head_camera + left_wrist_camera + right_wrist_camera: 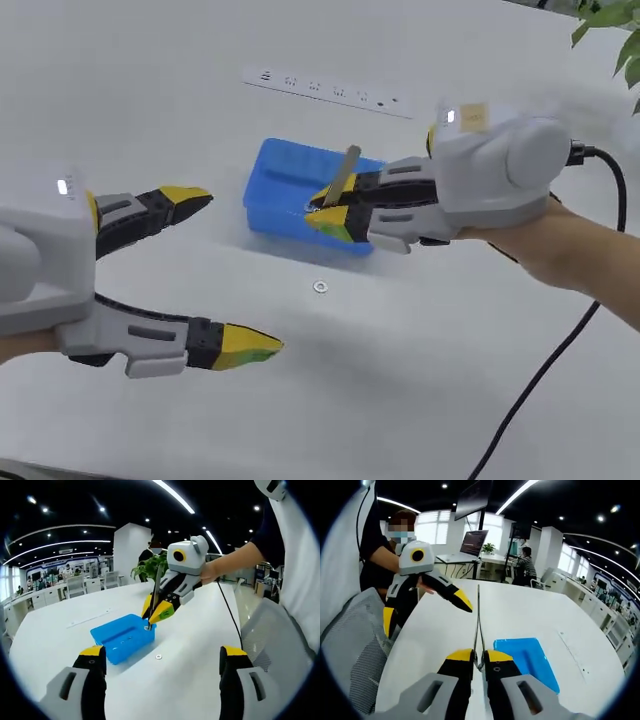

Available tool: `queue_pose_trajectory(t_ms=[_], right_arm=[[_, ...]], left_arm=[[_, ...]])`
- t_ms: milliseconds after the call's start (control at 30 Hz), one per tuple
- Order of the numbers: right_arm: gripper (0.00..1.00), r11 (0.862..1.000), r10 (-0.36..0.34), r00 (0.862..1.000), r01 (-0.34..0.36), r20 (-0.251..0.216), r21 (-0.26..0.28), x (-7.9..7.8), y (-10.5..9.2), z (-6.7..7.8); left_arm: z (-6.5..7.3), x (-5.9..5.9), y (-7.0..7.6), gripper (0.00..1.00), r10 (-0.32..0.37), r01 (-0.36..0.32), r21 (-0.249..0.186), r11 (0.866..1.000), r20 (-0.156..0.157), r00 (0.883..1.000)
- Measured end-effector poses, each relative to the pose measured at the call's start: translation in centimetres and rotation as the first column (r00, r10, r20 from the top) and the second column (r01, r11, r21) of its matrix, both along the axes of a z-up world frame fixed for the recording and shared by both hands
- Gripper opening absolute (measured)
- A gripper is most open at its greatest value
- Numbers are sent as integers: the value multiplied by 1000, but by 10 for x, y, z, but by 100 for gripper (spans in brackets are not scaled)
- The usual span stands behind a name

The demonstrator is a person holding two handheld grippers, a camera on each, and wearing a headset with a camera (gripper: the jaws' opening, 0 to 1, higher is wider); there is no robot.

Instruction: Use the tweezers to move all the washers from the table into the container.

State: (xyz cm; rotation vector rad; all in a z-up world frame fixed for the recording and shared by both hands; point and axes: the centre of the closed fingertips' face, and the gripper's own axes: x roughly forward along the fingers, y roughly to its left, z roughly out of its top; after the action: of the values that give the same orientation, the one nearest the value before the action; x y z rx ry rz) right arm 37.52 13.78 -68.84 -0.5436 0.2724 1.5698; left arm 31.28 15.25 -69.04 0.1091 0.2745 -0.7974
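Note:
A blue container [285, 190] stands mid-table. My right gripper [325, 213] hovers over its right end, shut on metal tweezers [342, 175] that point down into it. In the left gripper view the tweezers [154, 597] end at the container's [120, 639] near rim; whether they hold a washer is too small to tell. One washer [320, 287] lies on the table just in front of the container, also visible as the washer [158, 656] in that view. My left gripper [235, 272] is open and empty, left of the washer. The right gripper [480, 656] clamps the tweezers [478, 620] beside the container [527, 660].
A white power strip [330, 90] lies behind the container. A black cable [545, 375] runs from the right gripper toward the table's front edge. Plant leaves [610, 25] hang at the far right corner. A mesh chair [355, 645] stands by the table.

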Motion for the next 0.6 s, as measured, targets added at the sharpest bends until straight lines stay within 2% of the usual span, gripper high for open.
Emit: queue_pose_trajectory(t_ms=[133,200,300,467,533,600], right_arm=[[10,1000,2,1000,-2,9,-4,6,-1,3],[10,1000,-10,1000,10,10,5,12,-1,6],[10,999,-37,999,37,2,28,22,0,9],[10,993,-106,994,107,-22,50,48,1,7],[10,984,-163,985,166,-49,62,64,0,4],[10,979,-192,980,195,-53,57,75,0,-1]], left_arm=[[-2,-1,1,100,4,-4,-8,1000,-12,1000],[-6,-2,1,100,4,-4,-1,1000,-28,1000],[-10,-2,1,100,3,-3,9,1000,-35,999],[-12,-1,5,100,21,-21,12,1000,-42,999],[-12,1,10,100,42,-41,12,999,-43,998],[-12,2,15,100,60,-60,7,998,-48,997]])
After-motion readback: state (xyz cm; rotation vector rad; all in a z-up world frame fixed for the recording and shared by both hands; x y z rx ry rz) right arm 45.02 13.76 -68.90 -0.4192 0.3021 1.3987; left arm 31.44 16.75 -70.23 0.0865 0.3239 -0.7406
